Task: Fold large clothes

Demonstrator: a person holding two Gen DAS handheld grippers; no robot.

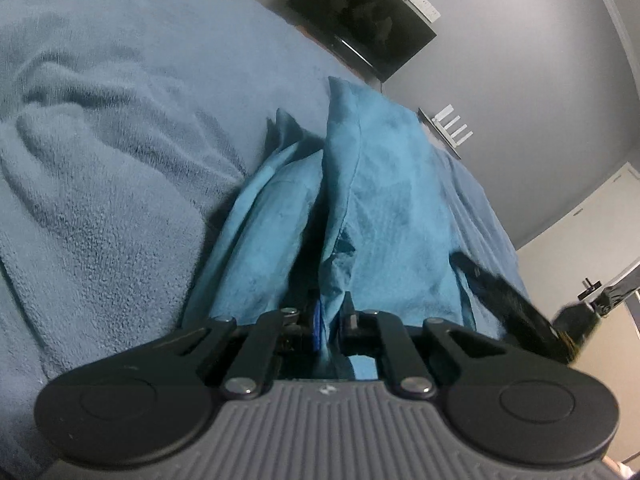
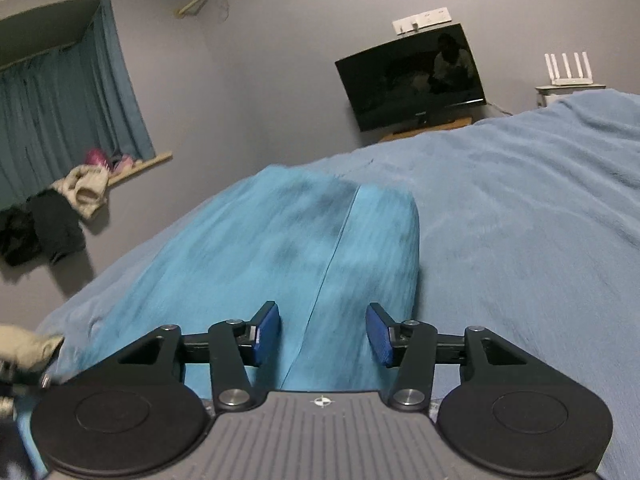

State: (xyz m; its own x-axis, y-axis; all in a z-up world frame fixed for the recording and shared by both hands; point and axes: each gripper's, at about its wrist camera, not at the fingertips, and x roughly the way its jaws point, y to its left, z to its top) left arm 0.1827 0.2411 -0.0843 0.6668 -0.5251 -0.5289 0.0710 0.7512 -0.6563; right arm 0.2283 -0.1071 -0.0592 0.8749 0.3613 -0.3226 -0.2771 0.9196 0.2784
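A large teal garment [image 1: 376,200] lies bunched on a pale blue blanket-covered bed [image 1: 100,168]. My left gripper [image 1: 330,326] is shut on a fold of the garment, which rises in ridges straight ahead of it. In the right wrist view the same teal garment [image 2: 280,248] lies flatter, with a seam running down its middle. My right gripper [image 2: 322,332] is open, its blue pads [image 2: 266,332] spread over the cloth on either side of the seam, holding nothing.
A dark TV [image 2: 412,80] stands on a wooden stand by the grey wall, with a white router [image 2: 568,70] beside it. Clothes [image 2: 48,220] hang near a curtained window [image 2: 60,92]. The bed blanket [image 2: 540,220] stretches to the right. The other gripper shows at the right edge [image 1: 520,300].
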